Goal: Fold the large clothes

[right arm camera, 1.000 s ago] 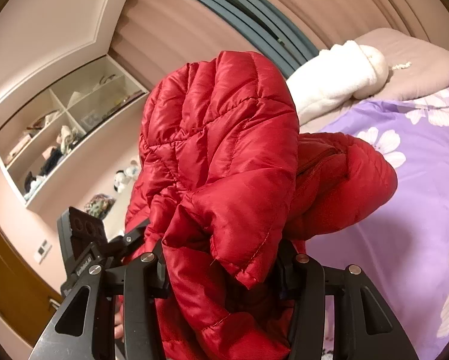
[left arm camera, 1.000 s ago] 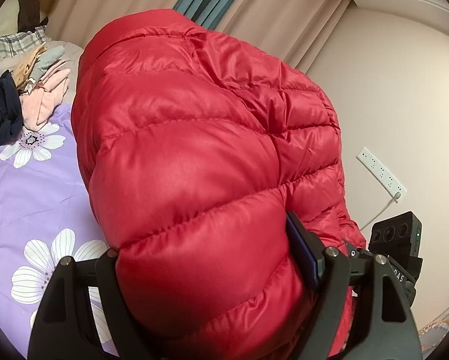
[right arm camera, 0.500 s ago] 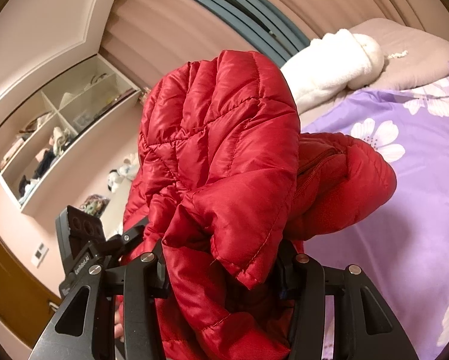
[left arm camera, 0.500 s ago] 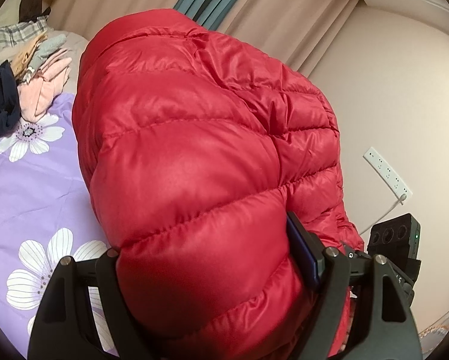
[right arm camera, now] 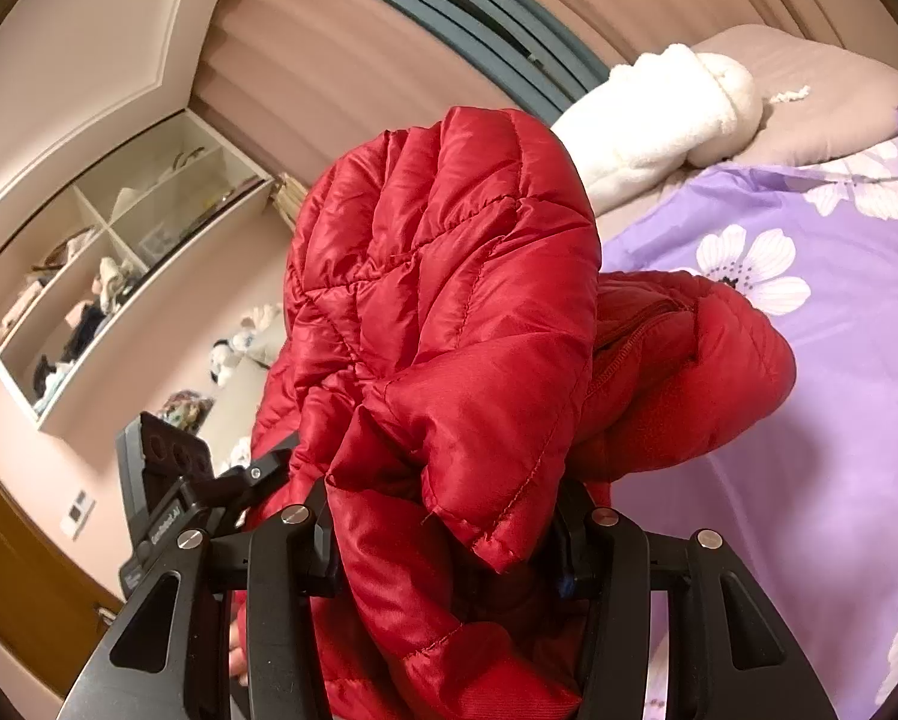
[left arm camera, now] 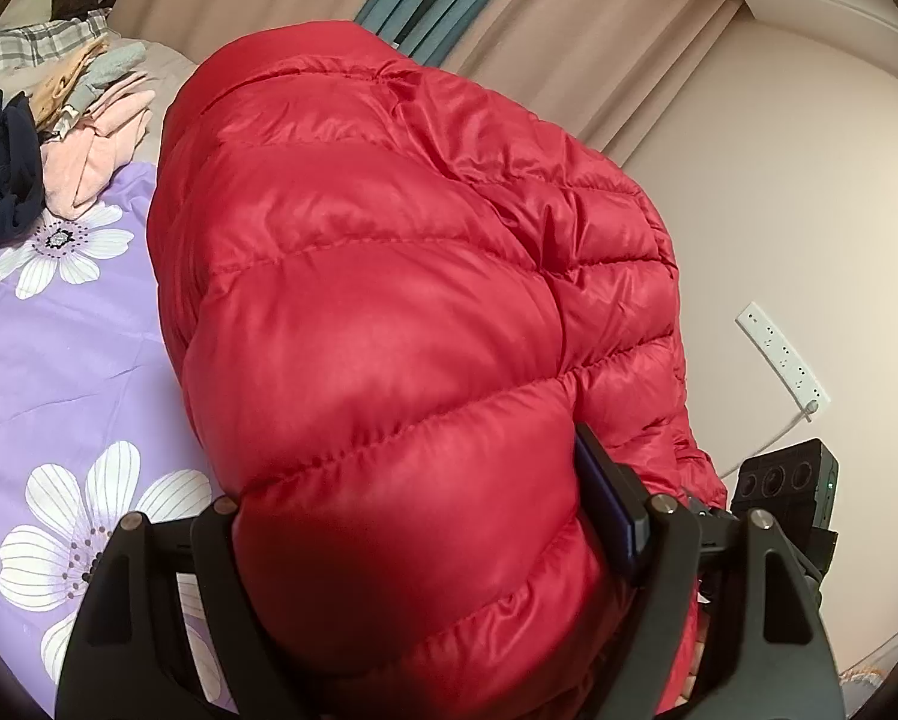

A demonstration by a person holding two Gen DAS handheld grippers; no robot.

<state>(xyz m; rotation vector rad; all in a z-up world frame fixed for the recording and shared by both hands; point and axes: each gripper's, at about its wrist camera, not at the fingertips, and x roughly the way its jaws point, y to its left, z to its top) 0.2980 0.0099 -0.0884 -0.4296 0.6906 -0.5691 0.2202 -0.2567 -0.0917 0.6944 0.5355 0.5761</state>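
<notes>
A red quilted puffer jacket [left arm camera: 389, 312] is held up off the bed by both grippers. My left gripper [left arm camera: 413, 540] is shut on a thick bulge of the jacket that fills the space between its fingers. My right gripper [right arm camera: 443, 534] is shut on a bunched edge of the same jacket [right arm camera: 449, 312], and a sleeve or fold [right arm camera: 689, 372] hangs out to the right. The other gripper's body shows in each view, at the lower right of the left wrist view [left arm camera: 785, 480] and the lower left of the right wrist view [right arm camera: 161, 480].
The bed with a purple flowered sheet [left arm camera: 59, 372] lies below. A pile of clothes [left arm camera: 59, 120] sits at its far left. A white fleece garment [right arm camera: 659, 120] and a beige pillow [right arm camera: 821, 102] lie at the head. Wall shelves [right arm camera: 101, 276] and a power strip [left arm camera: 782, 354] are nearby.
Both views shift slightly as the held jacket is carried; the clothes pile drifts in the left view and the bed slides right in the right view. The grips are unchanged.
</notes>
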